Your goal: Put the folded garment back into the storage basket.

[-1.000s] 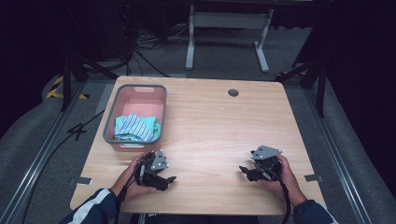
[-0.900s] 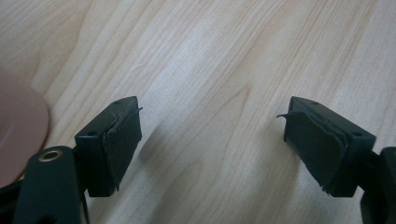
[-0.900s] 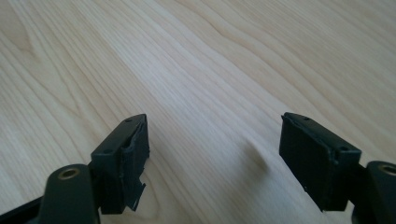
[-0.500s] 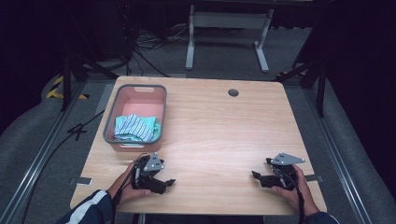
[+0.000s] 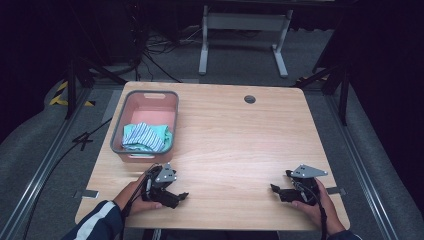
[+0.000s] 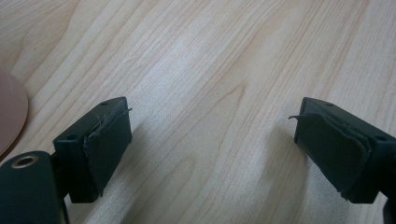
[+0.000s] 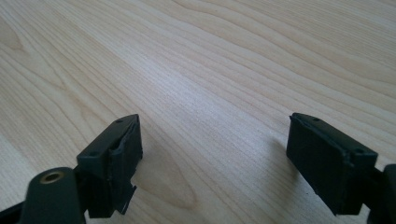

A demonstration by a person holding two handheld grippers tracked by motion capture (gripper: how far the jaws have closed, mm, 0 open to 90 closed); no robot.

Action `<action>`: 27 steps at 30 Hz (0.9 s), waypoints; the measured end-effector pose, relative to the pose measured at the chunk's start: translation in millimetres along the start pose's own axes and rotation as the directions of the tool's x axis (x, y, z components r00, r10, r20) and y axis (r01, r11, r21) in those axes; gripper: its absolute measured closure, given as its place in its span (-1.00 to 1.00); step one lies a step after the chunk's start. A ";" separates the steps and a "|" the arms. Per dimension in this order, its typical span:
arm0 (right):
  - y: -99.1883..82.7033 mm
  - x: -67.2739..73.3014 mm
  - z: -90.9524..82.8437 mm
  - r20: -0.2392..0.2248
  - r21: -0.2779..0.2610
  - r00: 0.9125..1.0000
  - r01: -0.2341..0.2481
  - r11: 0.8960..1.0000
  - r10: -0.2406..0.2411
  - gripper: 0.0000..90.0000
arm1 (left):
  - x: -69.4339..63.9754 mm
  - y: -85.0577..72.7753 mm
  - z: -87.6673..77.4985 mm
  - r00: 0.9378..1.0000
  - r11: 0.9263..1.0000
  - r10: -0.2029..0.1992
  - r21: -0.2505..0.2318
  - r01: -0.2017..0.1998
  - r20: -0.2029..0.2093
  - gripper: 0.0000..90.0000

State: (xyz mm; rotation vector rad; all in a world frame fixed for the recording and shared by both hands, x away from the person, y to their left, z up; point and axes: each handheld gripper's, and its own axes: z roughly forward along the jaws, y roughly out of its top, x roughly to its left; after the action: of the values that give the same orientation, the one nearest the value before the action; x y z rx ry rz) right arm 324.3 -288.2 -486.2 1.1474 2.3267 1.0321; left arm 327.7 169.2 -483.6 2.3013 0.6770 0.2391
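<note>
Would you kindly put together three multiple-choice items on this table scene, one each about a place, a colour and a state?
1. Where on the table does the basket stand?
A. far left part
B. near right corner
C. dead centre

2. What colour is the inside of the basket?
A. yellow
B. pink
C. black

3. How do the jaws of the left gripper and the right gripper stand?
A. both shut on cloth
B. one open, one shut
C. both open, nothing between

Answers: 1 A, it sits by the left edge in the high view. 2 B, its bare floor behind the striped cloth is pink. 3 C, only bare wood shows between each pair.
</note>
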 end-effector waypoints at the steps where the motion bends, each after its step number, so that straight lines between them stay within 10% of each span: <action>1: -0.1 0.2 0.0 0.003 0.000 1.000 -0.001 1.000 0.001 -0.59 | 0.0 0.0 0.0 1.000 1.000 0.000 0.000 0.000 0.000 -0.75; 27: -0.2 0.3 -0.1 0.005 0.000 1.000 -0.003 1.000 0.003 -0.59 | 0.8 2.4 1.9 1.000 1.000 0.011 0.014 -0.011 0.000 -0.82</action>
State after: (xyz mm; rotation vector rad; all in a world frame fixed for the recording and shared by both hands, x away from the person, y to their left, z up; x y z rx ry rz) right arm 323.9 -288.0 -486.2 1.1525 2.3219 1.0282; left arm 330.1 167.0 -483.3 2.3188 0.6682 0.2402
